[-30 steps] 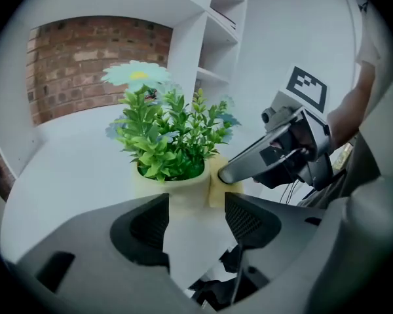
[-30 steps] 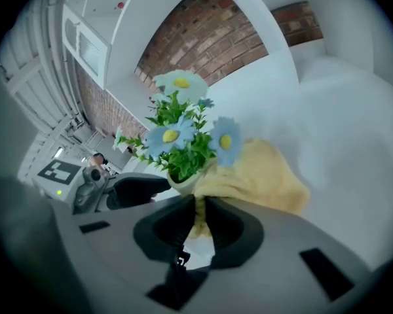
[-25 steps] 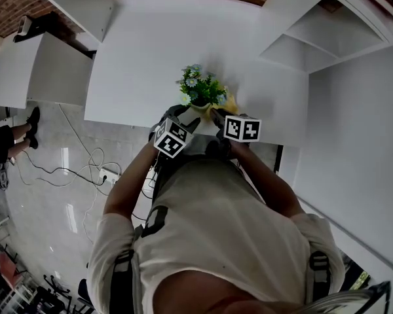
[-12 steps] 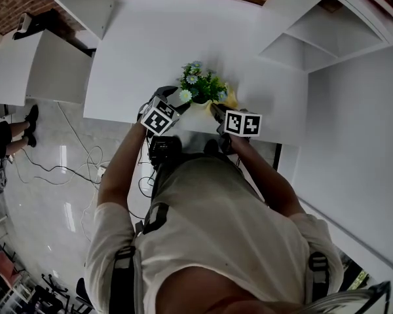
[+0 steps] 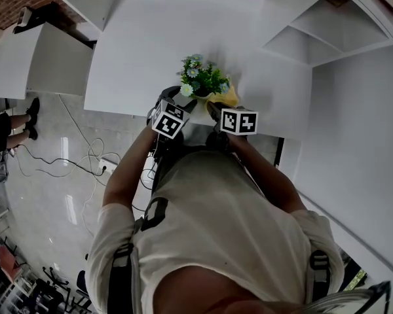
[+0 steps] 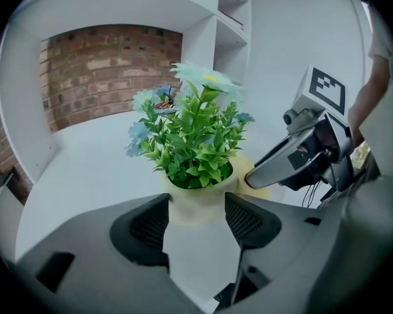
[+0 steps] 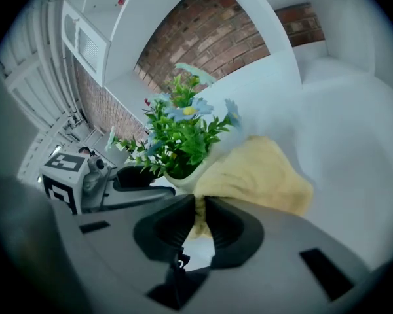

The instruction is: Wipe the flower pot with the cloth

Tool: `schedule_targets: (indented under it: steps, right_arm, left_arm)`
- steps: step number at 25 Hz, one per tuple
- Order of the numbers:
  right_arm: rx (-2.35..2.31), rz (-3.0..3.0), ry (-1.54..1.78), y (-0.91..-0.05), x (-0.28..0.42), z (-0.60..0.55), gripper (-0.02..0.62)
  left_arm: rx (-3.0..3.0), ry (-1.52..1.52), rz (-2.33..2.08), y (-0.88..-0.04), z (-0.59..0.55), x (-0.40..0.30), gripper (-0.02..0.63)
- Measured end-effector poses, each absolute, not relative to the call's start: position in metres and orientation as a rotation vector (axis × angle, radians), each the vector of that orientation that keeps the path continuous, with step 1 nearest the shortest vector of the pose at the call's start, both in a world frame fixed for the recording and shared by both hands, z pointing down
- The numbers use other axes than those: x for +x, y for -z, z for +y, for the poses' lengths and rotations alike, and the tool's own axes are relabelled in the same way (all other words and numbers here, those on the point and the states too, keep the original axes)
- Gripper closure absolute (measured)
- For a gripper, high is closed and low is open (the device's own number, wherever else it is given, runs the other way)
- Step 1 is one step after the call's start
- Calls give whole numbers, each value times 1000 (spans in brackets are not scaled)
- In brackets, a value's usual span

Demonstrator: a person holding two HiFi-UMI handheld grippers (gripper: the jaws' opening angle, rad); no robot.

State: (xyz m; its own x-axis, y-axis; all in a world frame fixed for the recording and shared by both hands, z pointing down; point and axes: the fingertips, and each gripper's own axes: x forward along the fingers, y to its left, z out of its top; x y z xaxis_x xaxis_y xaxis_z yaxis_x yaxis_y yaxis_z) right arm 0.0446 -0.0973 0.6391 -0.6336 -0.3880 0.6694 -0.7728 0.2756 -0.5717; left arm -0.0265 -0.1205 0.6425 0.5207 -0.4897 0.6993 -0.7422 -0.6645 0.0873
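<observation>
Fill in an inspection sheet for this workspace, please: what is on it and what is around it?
Surface: white table; the job's things stand near its front edge.
Job's things: cream flower pot holding a green plant with pale blue flowers; yellow cloth bunched against the pot's side.
Clutter: nothing seen.
Tools: left tool open, jaws just closing a little, pot between their tips, no clear press on it; right tool shut on the cloth.
Cables: cable and power strip on the floor.
Surroundings: brick wall, white shelves, another person's legs at the edge.
</observation>
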Motion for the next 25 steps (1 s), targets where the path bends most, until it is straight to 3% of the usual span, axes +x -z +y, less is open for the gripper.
schedule_targets:
  steps: [13,25]
  right_arm:
    - [1031,-2227,-1363,-620,44,-109,535]
    - [1050,-2182,-1307,-635,45,-104,535]
  left_arm:
    - [2438,-1008,-891,-639,-125,-39,327]
    - [2287,-868,-996,-635,-98,-27,327]
